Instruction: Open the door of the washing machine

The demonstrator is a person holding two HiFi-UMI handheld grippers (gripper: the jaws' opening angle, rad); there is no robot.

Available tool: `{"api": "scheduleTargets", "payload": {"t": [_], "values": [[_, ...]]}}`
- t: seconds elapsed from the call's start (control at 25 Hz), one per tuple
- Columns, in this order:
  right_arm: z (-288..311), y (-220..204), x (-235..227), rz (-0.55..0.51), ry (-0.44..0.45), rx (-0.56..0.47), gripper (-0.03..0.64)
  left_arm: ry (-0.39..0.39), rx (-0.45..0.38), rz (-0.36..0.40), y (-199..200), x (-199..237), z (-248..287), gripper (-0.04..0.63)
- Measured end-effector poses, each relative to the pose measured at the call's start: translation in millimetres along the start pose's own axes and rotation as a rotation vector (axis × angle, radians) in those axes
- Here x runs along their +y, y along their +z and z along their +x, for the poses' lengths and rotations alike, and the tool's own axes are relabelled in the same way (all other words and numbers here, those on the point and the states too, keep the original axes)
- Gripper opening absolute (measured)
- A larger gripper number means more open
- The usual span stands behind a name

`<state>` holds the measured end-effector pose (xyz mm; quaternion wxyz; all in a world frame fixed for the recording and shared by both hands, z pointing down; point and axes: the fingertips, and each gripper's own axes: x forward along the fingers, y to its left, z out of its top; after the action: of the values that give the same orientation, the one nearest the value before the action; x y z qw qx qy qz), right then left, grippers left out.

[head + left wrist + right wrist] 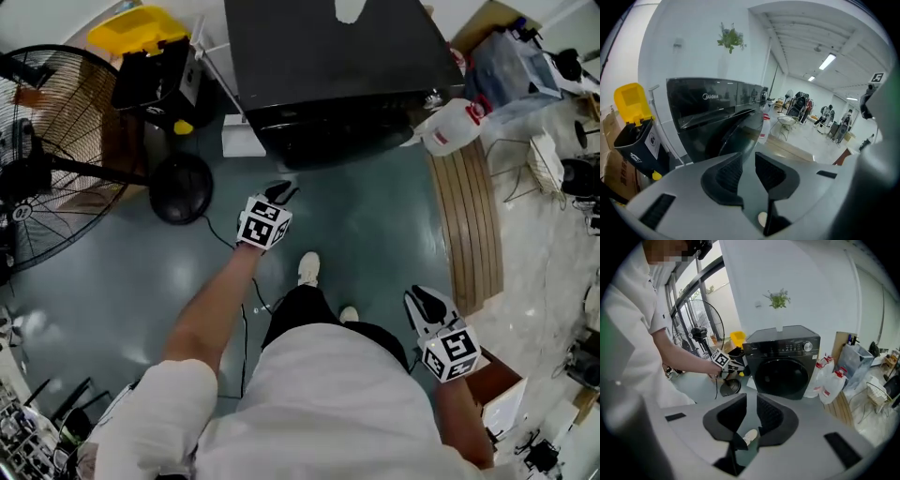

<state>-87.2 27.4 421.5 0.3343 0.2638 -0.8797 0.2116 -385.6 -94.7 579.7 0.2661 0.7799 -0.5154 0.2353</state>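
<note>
Closest to the camera in the head view, the right hand-held gripper [427, 305] hangs low beside the person's white shirt [328, 403]. Its jaws stand apart with nothing between them; in its own view only a pale shoe [307, 268] on the green floor [375, 225] shows through the gap. A little further out, the person's left arm reaches forward with the left hand-held gripper [278, 195] in front of the machine. Its jaws are also released, with a narrow gap and nothing in it, and they are apart from the machine, not touching it.

Ahead of that stands the black washing machine [328, 56] at the far edge of the green floor, against a white wall. Its round dark door [783, 373] faces the person and looks shut in the right gripper view.

Just beside the machine's right side, two white jugs [452, 125] with red caps stand at the far end of a strip of wooden boards [472, 225] that runs along the green floor's right edge. To the machine's left are a dark bin with a yellow lid [139, 30] and, nearer the left edge, a large standing fan [37, 169] with a round base [181, 187]. Above the machine, a small green sprig [778, 298] shows on the wall.
</note>
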Motion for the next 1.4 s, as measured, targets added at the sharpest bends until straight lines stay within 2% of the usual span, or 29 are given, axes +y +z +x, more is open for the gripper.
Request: {"api": "scheduleTargets", "payload": {"t": [0.52,0.88,1.04,1.4], "values": [[18.7,-25.1,0.8,0.125,-0.074,0.146,0.078,-0.014,0.136,0.1,-22.3,82.6,112.4,0.095],[21.8,-39.4,4.5,0.163,-0.078,0.201,0.077,-0.025,0.195,0.19,-26.7,95.1,157.6,0.101],[25.7,-40.2,3.0,0.172,-0.077,0.205,0.075,-0.047,0.196,0.23,-26.7,92.6,166.0,0.101],[32.5,-37.1,0.8,0.178,-0.068,0.189,0.072,-0.056,0.214,0.234,-26.4,92.3,165.5,0.098]]}}
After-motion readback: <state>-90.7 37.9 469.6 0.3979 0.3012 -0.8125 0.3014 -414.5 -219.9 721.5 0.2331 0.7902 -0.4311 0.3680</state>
